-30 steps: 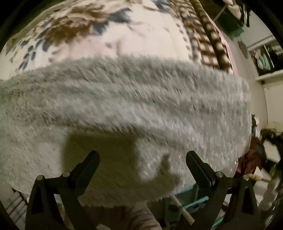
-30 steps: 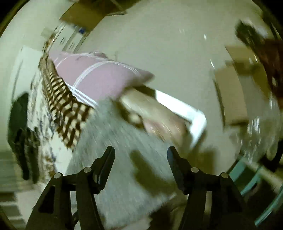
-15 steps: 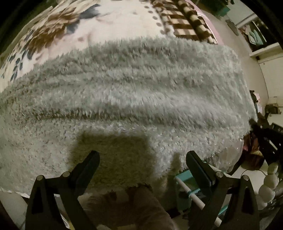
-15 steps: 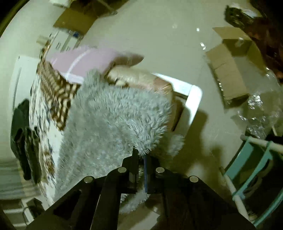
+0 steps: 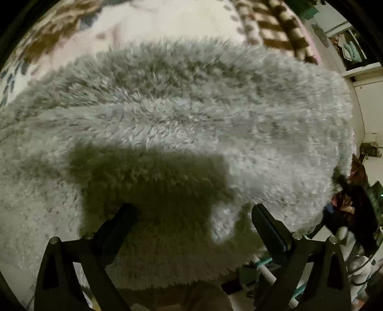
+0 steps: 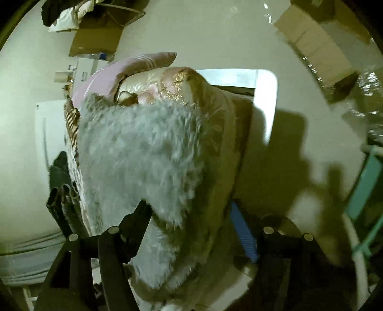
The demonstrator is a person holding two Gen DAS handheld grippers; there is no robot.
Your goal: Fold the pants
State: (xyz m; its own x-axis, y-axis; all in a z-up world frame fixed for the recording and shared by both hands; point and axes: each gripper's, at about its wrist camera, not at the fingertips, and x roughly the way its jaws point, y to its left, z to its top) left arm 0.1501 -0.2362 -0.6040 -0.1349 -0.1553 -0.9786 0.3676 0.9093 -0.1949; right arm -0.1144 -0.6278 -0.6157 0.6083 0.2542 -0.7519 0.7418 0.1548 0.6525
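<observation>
Pants of shaggy grey fleece lie spread across the bed, covering most of the floral bedspread that shows beyond their far edge. Seen from the left wrist, the left gripper points steeply down at the pants with its jaws standing wide apart; nothing is between them, and its blocky shadow falls on the fleece just ahead of the fingers. Beyond the pants in this view, a brown-and-cream checked blanket lies toward the upper right, next to the bedspread. Below the near edge of the pants, a white and teal rack shows past the right finger. From the right wrist, the right gripper sits at the end of the pants that drapes over the bed's corner; its jaws are opening, and the fluffy hem hangs between them, brushing the left finger while the blue-padded right finger stands clear of the fleece. Behind the pants in this view lie a shiny cream and gold pillow and a pink pillow, with the white bed frame to their right. Cardboard boxes sit on the pale floor well apart from the pants.
</observation>
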